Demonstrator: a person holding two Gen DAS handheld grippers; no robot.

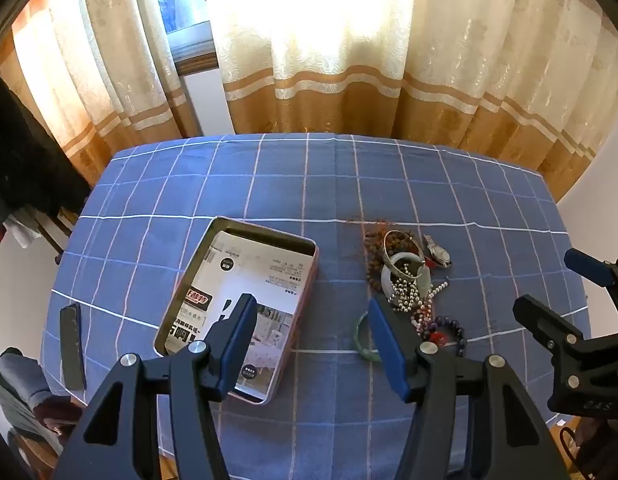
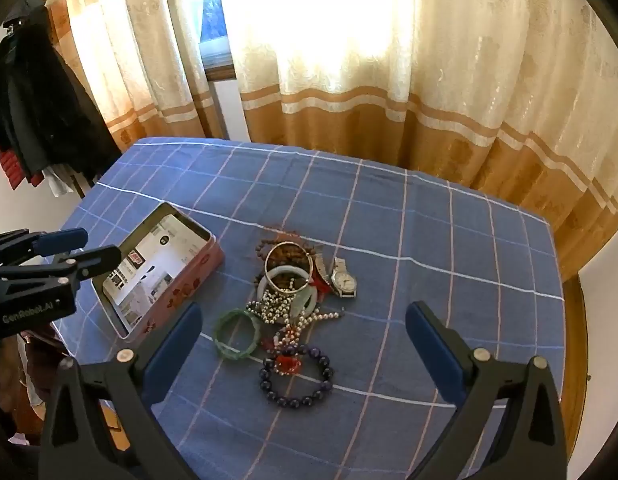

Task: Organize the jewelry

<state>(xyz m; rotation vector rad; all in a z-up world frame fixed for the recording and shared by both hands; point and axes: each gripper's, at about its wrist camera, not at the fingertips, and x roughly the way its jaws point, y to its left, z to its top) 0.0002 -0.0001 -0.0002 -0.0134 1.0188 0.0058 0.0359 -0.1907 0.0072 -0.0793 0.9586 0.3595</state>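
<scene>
A pile of jewelry point(image 2: 293, 300) lies on the blue checked tablecloth: a green bangle point(image 2: 237, 333), a dark bead bracelet point(image 2: 296, 376), a white bangle point(image 2: 287, 272), a gold bangle point(image 2: 288, 266), pearl strands point(image 2: 275, 308) and a wristwatch point(image 2: 343, 280). An open pink tin point(image 2: 161, 276) lined with printed paper stands left of the pile. My right gripper point(image 2: 305, 332) is open and empty, above the table's near side, in front of the pile. My left gripper point(image 1: 311, 320) is open and empty, over the tin's point(image 1: 245, 304) right edge. The pile point(image 1: 409, 276) lies to its right.
A dark flat lid or case point(image 1: 73, 346) lies at the table's left edge. Curtains point(image 1: 329, 60) hang behind the table. Clothes point(image 2: 33, 104) hang at the far left. A chair point(image 1: 21, 392) stands at the near left corner. Bare tablecloth point(image 2: 449, 248) stretches behind and right of the pile.
</scene>
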